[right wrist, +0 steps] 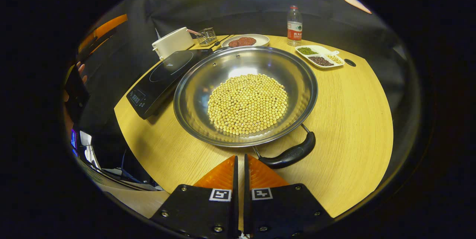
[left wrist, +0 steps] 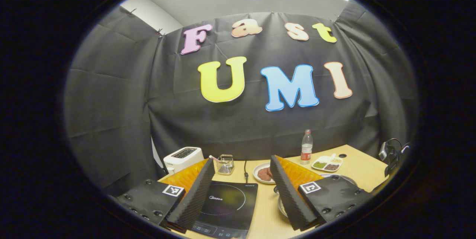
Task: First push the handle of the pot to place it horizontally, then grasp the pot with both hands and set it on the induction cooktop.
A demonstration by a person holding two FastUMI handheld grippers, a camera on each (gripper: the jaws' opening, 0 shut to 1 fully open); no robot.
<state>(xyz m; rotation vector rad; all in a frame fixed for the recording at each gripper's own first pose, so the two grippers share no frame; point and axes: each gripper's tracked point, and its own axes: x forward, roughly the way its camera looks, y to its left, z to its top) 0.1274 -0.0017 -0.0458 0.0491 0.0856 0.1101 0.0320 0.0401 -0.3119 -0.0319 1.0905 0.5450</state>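
Two handheld grippers work over a round wooden desk (right wrist: 346,120) in the booth. In the right gripper view, the right gripper (right wrist: 240,164) has its fingers pressed together with only a thin slit between them, holding nothing, their tips just beside the pot's near rim and the inner end of its dark handle (right wrist: 292,154). The steel pot (right wrist: 197,86), heaped at its centre with pale yellow beans (right wrist: 247,103), sits on the desk with its handle at the near right, running at a slant along the rim. Its left rim lies beside, and seems to overlap, the black induction cooktop (right wrist: 160,75). Behind them stand a white toaster (right wrist: 171,42), a small wire basket (right wrist: 206,36), a plate of reddish patties (right wrist: 245,40), a water bottle (right wrist: 294,21) and a divided white dish of beans (right wrist: 319,55). In the left gripper view, the left gripper (left wrist: 243,164) hangs above the desk with fingers spread wide and empty, the cooktop (left wrist: 230,202) below and between them and the pot's edge (left wrist: 280,205) glimpsed beside the right-hand finger.
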